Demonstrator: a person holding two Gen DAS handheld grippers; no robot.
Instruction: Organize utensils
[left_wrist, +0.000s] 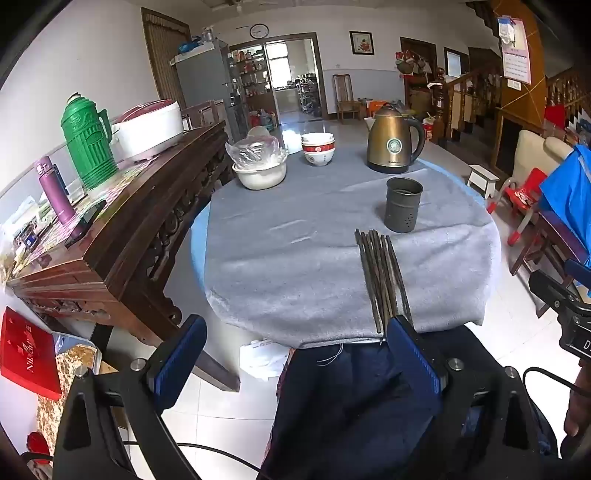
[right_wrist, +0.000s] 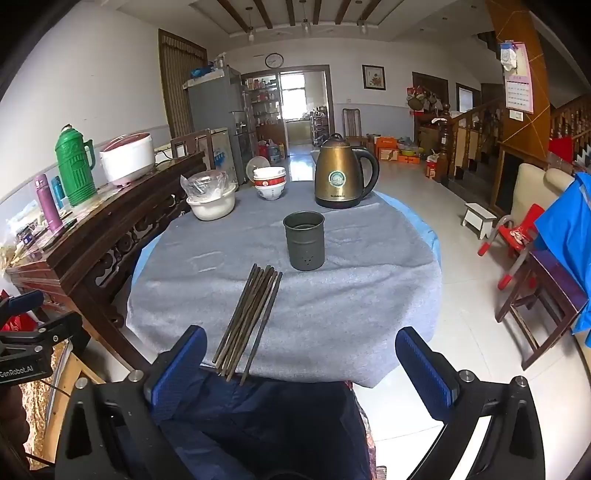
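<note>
A round table draped in a soft, fuzzy grey cloth (right_wrist: 332, 295) fills both wrist views. A bundle of dark, slim, straight chopsticks (right_wrist: 248, 321) lies flat on the cloth near its near edge, laid side by side with their near ends reaching the hem and their far ends fanned a little. Just beyond their far tips, at about 1 o'clock from the bundle, stands an upright dull-grey metal cylinder holder (right_wrist: 304, 240), open at the top, with small drain holes punched low in its wall; it is apart from the chopsticks.

Farther back, at 12 o'clock, sits a brass-coloured, smooth metal electric kettle with a black handle (right_wrist: 341, 176). At 11 o'clock is a stack of white ceramic bowls with red bands (right_wrist: 270, 182), and left of that a white basin covered in crinkled clear plastic (right_wrist: 210, 201).

The left gripper (left_wrist: 295, 360) hangs over the table's near edge, its blue ribbed pads spread wide with nothing between them; its right pad overlaps the chopsticks' near ends in the left wrist view. The right gripper (right_wrist: 301, 365) is likewise spread wide and empty, the chopstick ends just inside its left pad in its own view.

At 9 o'clock a carved dark wooden sideboard (right_wrist: 110, 236) carries a green ribbed plastic thermos (right_wrist: 74, 170).
</note>
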